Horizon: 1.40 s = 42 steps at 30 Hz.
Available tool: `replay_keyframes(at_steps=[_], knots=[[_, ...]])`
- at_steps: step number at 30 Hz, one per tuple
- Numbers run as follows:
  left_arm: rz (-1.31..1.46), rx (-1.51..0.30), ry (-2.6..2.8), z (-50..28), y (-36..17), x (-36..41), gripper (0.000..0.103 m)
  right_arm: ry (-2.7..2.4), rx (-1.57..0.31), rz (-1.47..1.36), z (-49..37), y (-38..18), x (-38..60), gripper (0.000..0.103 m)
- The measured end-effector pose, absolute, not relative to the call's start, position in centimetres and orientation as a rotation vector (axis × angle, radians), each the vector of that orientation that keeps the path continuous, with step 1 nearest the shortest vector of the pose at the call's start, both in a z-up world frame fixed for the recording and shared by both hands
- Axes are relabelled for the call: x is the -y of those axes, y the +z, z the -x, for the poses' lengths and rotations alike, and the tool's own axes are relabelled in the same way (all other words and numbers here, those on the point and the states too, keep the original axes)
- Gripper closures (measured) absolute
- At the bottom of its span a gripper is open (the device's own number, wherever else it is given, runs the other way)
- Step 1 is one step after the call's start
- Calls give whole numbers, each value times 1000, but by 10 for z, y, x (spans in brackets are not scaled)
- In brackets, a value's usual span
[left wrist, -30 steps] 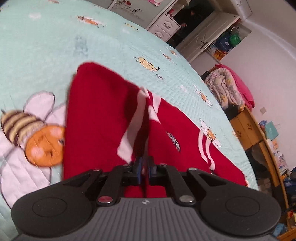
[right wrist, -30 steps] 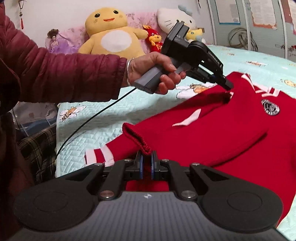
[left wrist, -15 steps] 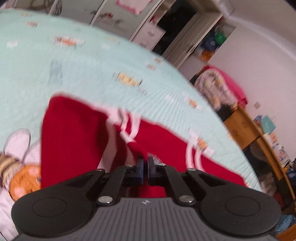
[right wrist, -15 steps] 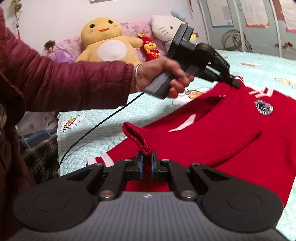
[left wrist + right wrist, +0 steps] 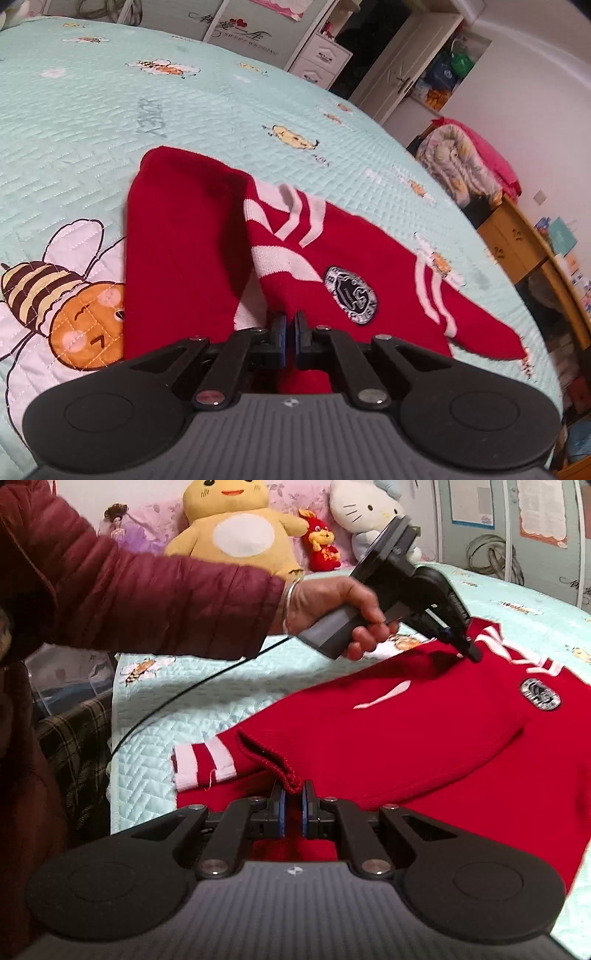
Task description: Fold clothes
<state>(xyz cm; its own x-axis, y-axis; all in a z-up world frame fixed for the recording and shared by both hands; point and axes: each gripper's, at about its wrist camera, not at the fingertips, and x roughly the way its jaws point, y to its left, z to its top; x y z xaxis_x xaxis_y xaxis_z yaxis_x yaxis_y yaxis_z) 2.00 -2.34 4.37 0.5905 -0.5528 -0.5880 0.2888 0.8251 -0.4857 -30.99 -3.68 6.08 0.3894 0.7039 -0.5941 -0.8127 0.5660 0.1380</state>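
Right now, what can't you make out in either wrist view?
- Red knitted sweater: near hem hidden by the tongs' body, left wrist view; its far side cut off by the frame edge, right wrist view.
- Round grey chest badge: lettering too small.
- Left tongs: pads too small, right wrist view.

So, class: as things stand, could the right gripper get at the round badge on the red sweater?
Probably not yet. The right gripper is shut on the red sweater at its hem, and the badge lies well beyond it. Nothing covers the badge, so letting go would leave the way free.

"SWEET WEDDING" — on the wardrobe door (image 5: 236, 35).
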Motion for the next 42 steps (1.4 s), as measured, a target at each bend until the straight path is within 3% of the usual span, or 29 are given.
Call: replay_keyframes(at_steps=[7, 9, 11, 13, 21, 26, 36, 42], knots=[[360, -815, -485, -12, 39, 21, 98, 951, -720, 205, 312, 52, 35, 93], [348, -814, -494, -8, 41, 20, 92, 942, -746, 198, 315, 49, 37, 85], [342, -813, -492, -3, 43, 18, 76, 937, -766, 146, 317, 52, 44, 73], [350, -802, -477, 8, 46, 13, 70, 922, -779, 95, 321, 56, 54, 73], [487, -814, -536, 118, 47, -20, 68, 783, -707, -296, 331, 65, 97, 73], [431, -853, -548, 179, 47, -19, 69, 669, -697, -480, 320, 55, 90, 73], [407, -860, -483, 219, 48, -37, 68, 765, -727, -426, 335, 57, 34, 73], [442, -873, -463, 234, 44, -44, 67, 678, -901, -456, 318, 37, 2, 73]])
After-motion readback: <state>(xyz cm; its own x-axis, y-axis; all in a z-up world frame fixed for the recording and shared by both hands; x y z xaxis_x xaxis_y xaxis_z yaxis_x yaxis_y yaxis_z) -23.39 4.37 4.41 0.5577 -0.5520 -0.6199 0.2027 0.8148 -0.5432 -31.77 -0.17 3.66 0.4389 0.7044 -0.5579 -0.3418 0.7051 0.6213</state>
